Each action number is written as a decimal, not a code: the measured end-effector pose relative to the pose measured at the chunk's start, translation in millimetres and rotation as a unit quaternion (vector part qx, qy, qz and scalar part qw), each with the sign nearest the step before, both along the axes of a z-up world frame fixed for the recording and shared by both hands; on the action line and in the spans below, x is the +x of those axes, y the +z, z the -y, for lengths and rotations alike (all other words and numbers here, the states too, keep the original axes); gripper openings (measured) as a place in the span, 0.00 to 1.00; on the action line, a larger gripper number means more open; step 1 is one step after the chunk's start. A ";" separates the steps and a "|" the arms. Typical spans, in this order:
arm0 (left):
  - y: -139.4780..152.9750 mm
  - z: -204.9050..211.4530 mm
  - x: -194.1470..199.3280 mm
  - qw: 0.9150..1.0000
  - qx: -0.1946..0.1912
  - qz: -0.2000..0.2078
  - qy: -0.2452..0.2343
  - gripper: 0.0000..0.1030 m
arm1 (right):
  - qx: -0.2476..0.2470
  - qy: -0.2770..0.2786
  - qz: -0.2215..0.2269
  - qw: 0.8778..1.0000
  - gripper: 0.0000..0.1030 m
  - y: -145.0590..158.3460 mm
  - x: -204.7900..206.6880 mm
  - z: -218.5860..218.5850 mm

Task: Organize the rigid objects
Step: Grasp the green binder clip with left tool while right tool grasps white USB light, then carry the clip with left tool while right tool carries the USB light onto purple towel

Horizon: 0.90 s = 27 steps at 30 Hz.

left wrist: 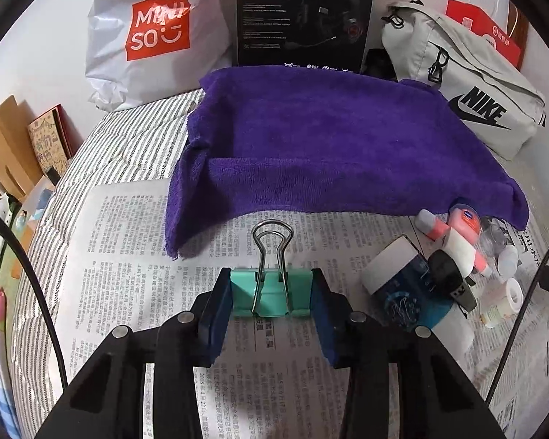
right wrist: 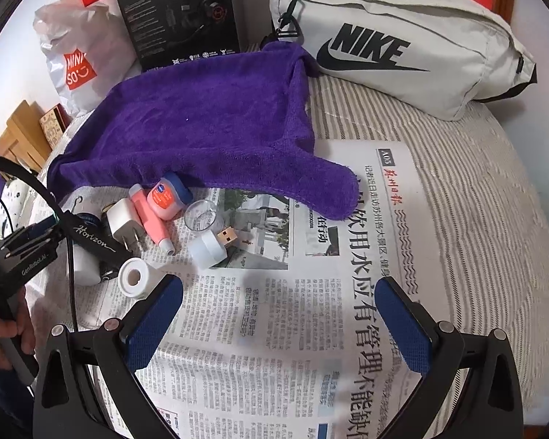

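My left gripper [left wrist: 271,294] is shut on a teal binder clip [left wrist: 271,292] with silver wire handles, held just above the newspaper [left wrist: 128,256] in front of the purple towel [left wrist: 329,139]. My right gripper [right wrist: 280,300] is open and empty over the newspaper [right wrist: 274,329]. A pile of small objects lies at the towel's [right wrist: 201,120] near edge: a pink-lidded jar [right wrist: 164,197], a pink tube [right wrist: 152,219], a white charger [right wrist: 124,226], a clear cup [right wrist: 201,216], a white USB light [right wrist: 210,248] and a tape roll [right wrist: 135,278]. The left gripper body [right wrist: 29,252] shows in the right wrist view.
A grey Nike bag [right wrist: 402,36], a black headset box [left wrist: 303,14], a Miniso bag [left wrist: 153,33] and a red box [left wrist: 483,29] stand along the back wall. A blue tin of pins [left wrist: 410,300] lies by the pile. Striped bedding [right wrist: 494,201] surrounds the newspaper.
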State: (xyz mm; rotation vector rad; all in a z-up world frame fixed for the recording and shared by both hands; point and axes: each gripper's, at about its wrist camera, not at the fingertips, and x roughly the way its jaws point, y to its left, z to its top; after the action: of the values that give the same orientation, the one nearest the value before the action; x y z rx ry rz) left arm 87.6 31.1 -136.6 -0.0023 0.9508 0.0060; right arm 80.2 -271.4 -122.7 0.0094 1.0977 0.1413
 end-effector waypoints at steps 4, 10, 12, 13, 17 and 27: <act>-0.3 1.0 -2.2 1.000 0.003 0.008 -0.002 0.38 | 0.001 -0.009 0.001 1.000 1.00 -6.7 7.5 3.3; -0.7 2.1 -4.6 1.000 0.003 0.013 0.001 0.38 | 0.000 0.022 0.017 1.000 0.96 -11.5 14.1 -6.6; -0.8 2.2 -4.3 1.000 0.003 0.013 0.001 0.38 | -0.004 0.039 0.026 0.999 0.93 -11.9 14.0 -13.0; -1.0 2.0 -4.5 1.000 0.003 0.013 0.001 0.38 | -0.009 0.051 0.031 0.998 0.92 -12.9 14.0 -17.4; -1.7 1.6 -4.6 1.000 0.004 0.015 0.001 0.38 | -0.029 0.074 0.033 0.996 0.70 -20.0 15.8 -28.9; -1.6 1.3 -4.6 1.000 0.002 0.016 0.001 0.38 | -0.033 0.084 0.046 0.995 0.36 -25.2 16.9 -37.3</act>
State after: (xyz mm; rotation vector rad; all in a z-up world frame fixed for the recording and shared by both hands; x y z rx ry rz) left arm 83.1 29.8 -138.1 0.0000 0.9198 0.0094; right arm 97.1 -234.0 -147.9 -0.1477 1.0100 0.2533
